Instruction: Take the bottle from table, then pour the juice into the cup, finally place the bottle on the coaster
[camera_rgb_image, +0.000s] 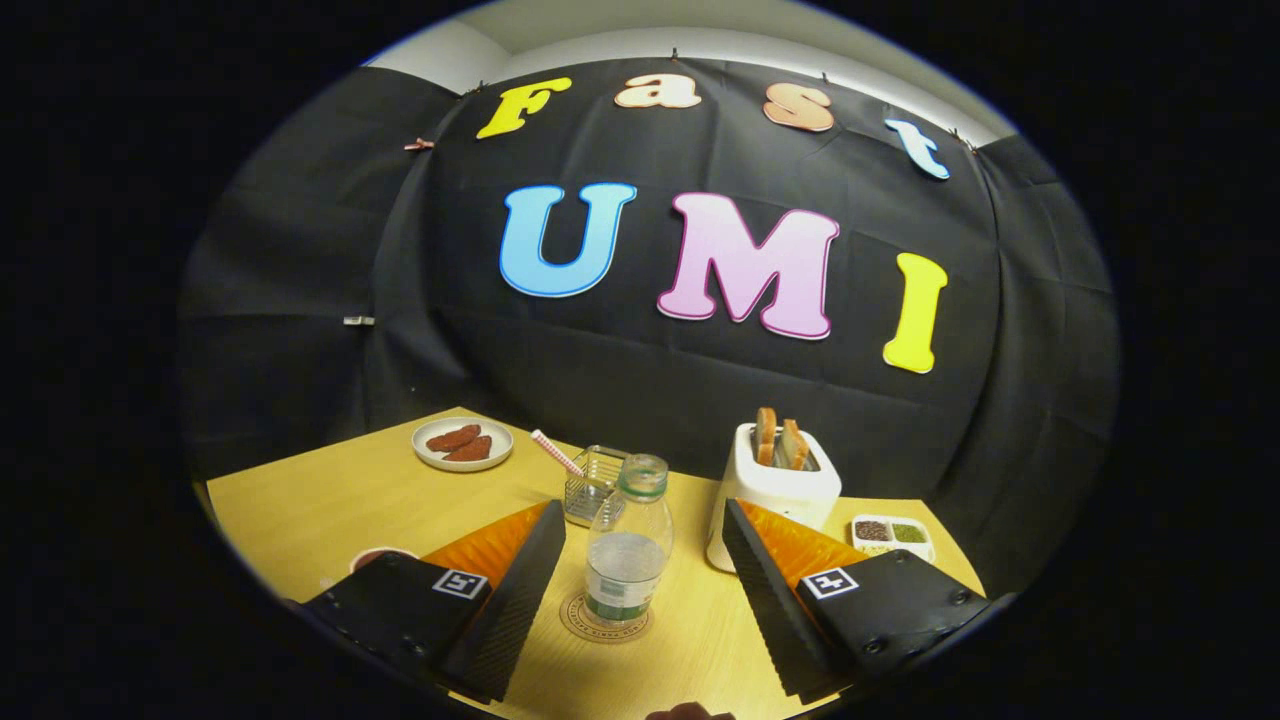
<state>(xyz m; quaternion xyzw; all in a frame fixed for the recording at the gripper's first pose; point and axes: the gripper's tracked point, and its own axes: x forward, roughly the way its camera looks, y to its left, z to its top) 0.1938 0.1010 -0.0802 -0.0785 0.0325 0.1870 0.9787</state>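
A clear plastic bottle (628, 545) with no cap and liquid in its lower half stands upright on a round coaster (604, 617) on the wooden table (330, 500). My gripper (635, 535) is open, one finger on each side of the bottle with a gap on both sides, neither finger touching it. Just beyond the bottle stands a clear square glass cup (595, 483) with a striped straw (556, 452) leaning out of it.
A white toaster (770, 495) with two slices of toast stands right of the bottle. A small white dish of seeds (892, 535) lies beyond the right finger. A plate with brown food (462, 443) sits at the far left. A small bowl (380, 556) peeks out beside the left finger.
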